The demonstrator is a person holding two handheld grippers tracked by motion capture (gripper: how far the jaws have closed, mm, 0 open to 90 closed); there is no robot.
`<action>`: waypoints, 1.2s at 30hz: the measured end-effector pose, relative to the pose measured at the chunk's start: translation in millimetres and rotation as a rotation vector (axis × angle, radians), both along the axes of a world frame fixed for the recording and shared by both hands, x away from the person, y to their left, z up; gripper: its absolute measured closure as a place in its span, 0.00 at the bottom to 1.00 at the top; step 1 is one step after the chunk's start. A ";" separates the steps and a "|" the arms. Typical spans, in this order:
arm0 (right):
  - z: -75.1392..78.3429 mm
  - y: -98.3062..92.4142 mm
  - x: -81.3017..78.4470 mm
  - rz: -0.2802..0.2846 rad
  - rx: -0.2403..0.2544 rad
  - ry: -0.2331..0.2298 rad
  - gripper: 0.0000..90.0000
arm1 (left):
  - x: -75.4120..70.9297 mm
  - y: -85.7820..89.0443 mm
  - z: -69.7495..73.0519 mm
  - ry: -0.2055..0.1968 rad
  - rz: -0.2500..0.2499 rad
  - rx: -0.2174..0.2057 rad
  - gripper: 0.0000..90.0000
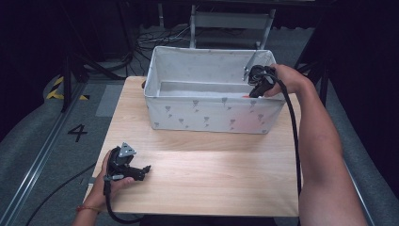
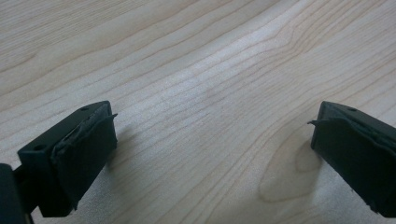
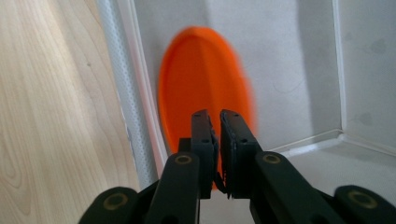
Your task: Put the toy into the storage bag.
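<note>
From above, the right hand-held gripper (image 1: 256, 90) dipped into the white fabric storage box (image 1: 207, 113) on the pale wooden worktop (image 1: 202, 169). The left hand-held gripper (image 2: 212, 154) hovered over bare wood, jaws wide apart. The right gripper's view showed its jaws clamped on a flat orange plastic disc (image 3: 201, 88), held edge-on inside the box by its wall.

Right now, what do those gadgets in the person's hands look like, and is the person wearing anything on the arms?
Each hand holds a black two-jaw gripper. The left gripper carries a grey three-cornered plate on top and has blocky black jaws with flat pads. The right gripper shows brass-coloured pivot rivets on its black links. A black cable trails from each. The forearms are unsleeved; a thin reddish band circles the left wrist.
</note>
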State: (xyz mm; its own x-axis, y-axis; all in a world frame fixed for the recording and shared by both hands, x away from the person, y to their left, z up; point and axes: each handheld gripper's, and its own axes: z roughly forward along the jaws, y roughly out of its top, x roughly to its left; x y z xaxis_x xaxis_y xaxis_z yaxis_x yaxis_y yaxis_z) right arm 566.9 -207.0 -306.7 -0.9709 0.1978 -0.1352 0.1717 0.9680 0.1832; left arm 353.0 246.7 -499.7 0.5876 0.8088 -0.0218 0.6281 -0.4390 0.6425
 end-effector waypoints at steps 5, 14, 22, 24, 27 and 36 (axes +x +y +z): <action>-2.7 0.9 0.4 -0.010 -0.019 0.006 0.93 | -0.1 0.0 -0.1 -0.001 0.002 0.000 0.01; -1.8 -0.9 -1.6 -0.021 0.037 -0.010 0.90 | 0.0 0.0 0.0 -0.002 0.001 0.001 0.01; -3.9 -5.3 -5.1 -0.036 0.091 -0.036 0.86 | 0.4 0.1 -0.2 -0.006 -0.001 0.000 0.00; -2.8 -7.4 -5.9 -0.045 0.116 -0.048 0.84 | 1.1 0.1 -0.3 -0.007 -0.006 0.000 0.00; 0.0 -9.6 -8.5 -0.054 0.155 -0.065 0.80 | 1.5 0.2 -0.2 -0.006 -0.010 0.001 0.00; 13.3 -17.1 -16.0 -0.139 0.289 -0.162 0.60 | 1.4 0.1 -0.1 -0.006 -0.009 0.001 0.00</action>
State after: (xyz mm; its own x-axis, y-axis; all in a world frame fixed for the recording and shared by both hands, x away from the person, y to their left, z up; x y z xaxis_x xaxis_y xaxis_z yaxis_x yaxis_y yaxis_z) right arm 550.8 -224.1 -293.3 -0.9027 0.3787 -0.2043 0.2441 0.8416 0.4817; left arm 354.3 246.9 -499.8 0.5953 0.8033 -0.0172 0.6201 -0.4458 0.6455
